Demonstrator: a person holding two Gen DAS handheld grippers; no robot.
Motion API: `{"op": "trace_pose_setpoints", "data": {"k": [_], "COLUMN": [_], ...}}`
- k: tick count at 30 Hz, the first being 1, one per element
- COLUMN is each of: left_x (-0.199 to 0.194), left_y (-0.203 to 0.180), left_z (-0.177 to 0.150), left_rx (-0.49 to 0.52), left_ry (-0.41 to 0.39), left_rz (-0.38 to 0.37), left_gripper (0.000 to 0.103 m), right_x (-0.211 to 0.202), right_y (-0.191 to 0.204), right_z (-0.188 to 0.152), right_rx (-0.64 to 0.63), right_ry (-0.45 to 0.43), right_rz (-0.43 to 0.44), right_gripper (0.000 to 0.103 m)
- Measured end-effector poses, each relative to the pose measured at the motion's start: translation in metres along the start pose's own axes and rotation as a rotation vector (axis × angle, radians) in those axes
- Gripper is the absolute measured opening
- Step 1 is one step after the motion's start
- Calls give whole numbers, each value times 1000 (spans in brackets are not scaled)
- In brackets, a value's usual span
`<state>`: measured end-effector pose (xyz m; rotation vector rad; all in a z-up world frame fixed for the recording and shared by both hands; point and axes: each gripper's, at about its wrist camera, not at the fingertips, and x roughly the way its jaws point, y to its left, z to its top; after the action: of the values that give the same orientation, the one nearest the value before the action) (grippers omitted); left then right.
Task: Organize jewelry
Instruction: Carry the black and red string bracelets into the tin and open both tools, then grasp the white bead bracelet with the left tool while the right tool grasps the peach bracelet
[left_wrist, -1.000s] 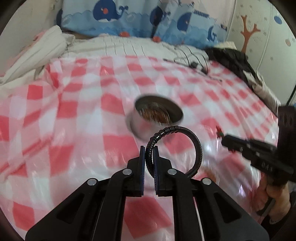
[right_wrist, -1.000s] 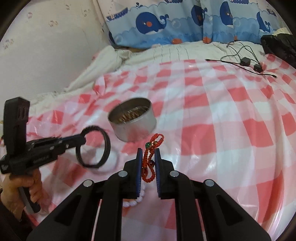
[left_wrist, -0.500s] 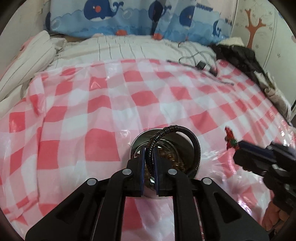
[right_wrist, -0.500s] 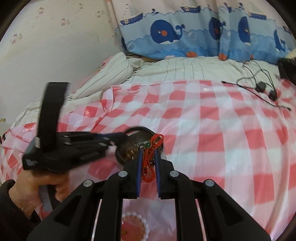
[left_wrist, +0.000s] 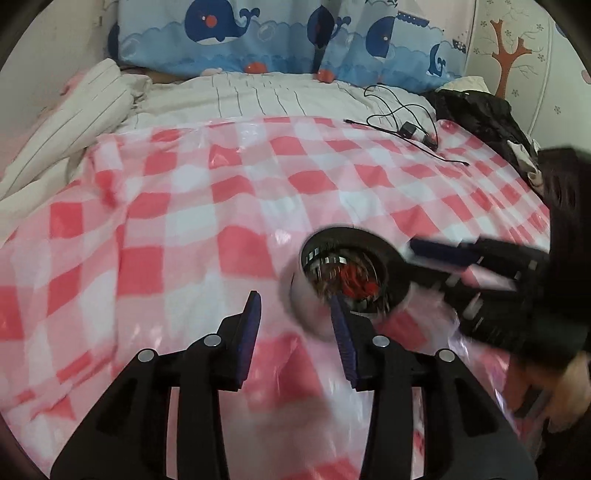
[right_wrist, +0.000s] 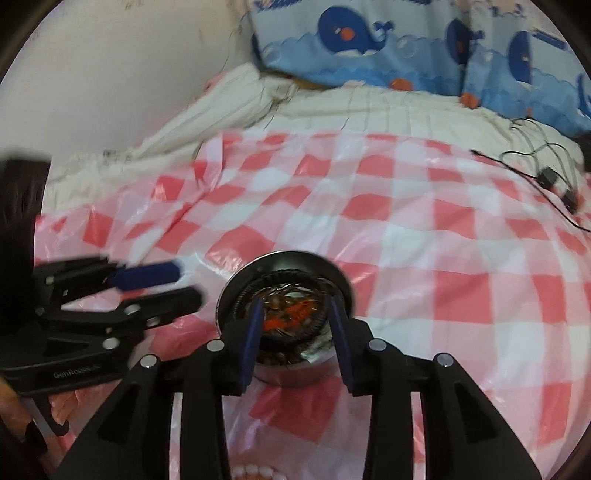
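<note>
A round metal tin stands on the red-checked plastic sheet; it also shows in the right wrist view. A red bead bracelet and a black ring bracelet lie inside it among other pieces. My left gripper is open and empty, just left of the tin. My right gripper is open and empty, directly above the tin's mouth. Each gripper shows in the other's view: the right, the left.
A white bead bracelet lies on the sheet at the bottom edge of the right wrist view. Black cables and a charger lie at the far right. Whale pillows and a striped duvet are behind.
Both grippers have opened over the tin. The black ring bracelet and the red bead bracelet have dropped into it. The left gripper has shifted left of the tin.
</note>
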<state>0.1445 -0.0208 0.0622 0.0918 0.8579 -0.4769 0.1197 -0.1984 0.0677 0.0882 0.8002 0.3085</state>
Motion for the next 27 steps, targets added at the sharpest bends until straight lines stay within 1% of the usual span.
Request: {"op": "trace_pose_setpoints", "data": {"k": [3,6,7,10,12,15,23,27], "left_x": [-13,-20,-20,-18,-12,-4,0,2], "left_y": [-11,-35,-43,-68,-80,-88,-84,-86], "left_z": [-22,-46,-52,-65,-71,-76,-77,-77], "left_rx": [27,72,94,164,208,250,257,261], "left_ry": [14,37,46,58,72,91,106,109], "left_rz": [-33,-91,-99,-99,-82,-54,-35,-34], "left_gripper": [38,38,38,38,38,38,38,38], "right_x": [-36,-60,-68,-80,-86,-90,-88,-88], "right_y": [-14,-26,-32,-37,-37,-35,-39,-37], "right_z": [-20,-43,-54,-76,-85,-86,-87,-87], "right_rx": [43,81,103,131,142,139,151,142], "right_ry": [-18,-11,0,38,36,23,29,28], "right_rz": [-17,-39,-41,-63,-74,-69,-81,-82], "right_gripper": [40,47,48,48,48,52,54,56]}}
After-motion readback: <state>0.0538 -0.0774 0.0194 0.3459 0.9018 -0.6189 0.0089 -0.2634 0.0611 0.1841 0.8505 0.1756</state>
